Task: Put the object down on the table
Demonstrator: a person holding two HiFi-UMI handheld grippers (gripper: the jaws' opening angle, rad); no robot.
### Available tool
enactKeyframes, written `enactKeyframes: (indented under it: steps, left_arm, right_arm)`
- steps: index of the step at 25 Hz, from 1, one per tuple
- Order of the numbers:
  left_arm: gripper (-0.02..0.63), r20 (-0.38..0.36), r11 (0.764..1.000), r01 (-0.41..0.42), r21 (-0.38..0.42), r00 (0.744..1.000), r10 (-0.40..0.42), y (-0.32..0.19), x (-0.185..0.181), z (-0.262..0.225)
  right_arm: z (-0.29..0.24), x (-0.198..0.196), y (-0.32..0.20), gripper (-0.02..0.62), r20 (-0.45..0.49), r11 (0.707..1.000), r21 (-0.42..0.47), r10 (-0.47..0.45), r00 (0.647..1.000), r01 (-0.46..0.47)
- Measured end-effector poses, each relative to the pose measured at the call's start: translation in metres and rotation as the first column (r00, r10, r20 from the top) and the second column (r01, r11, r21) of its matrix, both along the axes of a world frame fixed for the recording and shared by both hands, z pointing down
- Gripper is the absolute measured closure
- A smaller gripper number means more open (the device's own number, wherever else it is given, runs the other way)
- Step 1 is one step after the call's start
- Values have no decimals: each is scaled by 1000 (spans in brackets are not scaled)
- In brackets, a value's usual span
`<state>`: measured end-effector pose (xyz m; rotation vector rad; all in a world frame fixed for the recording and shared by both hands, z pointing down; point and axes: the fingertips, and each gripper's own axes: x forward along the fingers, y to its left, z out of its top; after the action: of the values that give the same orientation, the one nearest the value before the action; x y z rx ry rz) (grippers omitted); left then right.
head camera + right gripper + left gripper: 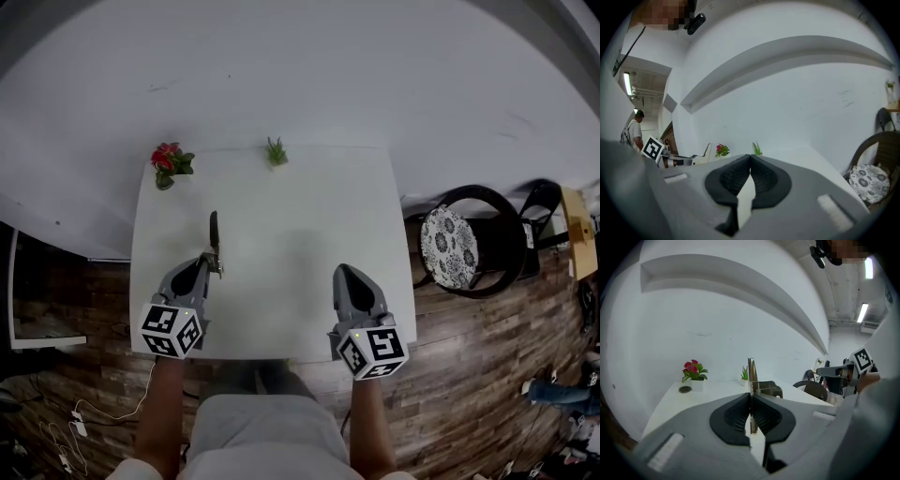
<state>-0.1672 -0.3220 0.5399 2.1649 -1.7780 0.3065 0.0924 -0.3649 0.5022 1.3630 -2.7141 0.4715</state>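
A thin dark metal object [215, 232] sticks forward out of my left gripper [213, 265], which is shut on its near end just above the left half of the white table [281, 281]. In the left gripper view the object [751, 373] stands edge-on as a narrow bronze strip between the pressed pads, with a darker part of it reaching right. That view's gripper [751, 397] shows no gap between the pads. My right gripper [340, 273] hovers over the table's near right part. Its jaws [750, 158] meet at the tips with nothing between them.
A red flower pot [169, 165] stands at the table's far left corner, with a small dark disc [685, 389] beside it. A small green plant [276, 152] sits at the far edge. A chair with a patterned cushion [457, 246] stands right of the table. White wall behind.
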Motion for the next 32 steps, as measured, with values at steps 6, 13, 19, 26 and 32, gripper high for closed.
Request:
enactKeyframes:
  steps: [6,13,19,26,32]
  left_arm:
    - [595,124,998,-38,-60,991,45,-5,3,26]
    - [595,370,981,-127,-146,913,173,-6,18,57]
    - [595,493,965,-172,-198,834,250,-10,35,71]
    - [595,613,942,-242,-232,716,334,-15,51,80]
    - [594,704,907,-304,-291,574,418,-16,67,95]
  right_arm:
    - [15,0,2,595,-5,1000,-20,-16,1000,16]
    - [26,3,4,595,-7,999,-38,-24,1000,23]
    - [27,10,0,594,-9,999,-43,-19,1000,18]
    - [28,11,2,595,-8,999,-49,-19,1000,18]
    - [32,10,2,595,-9,998,-57,-23,1000,22]
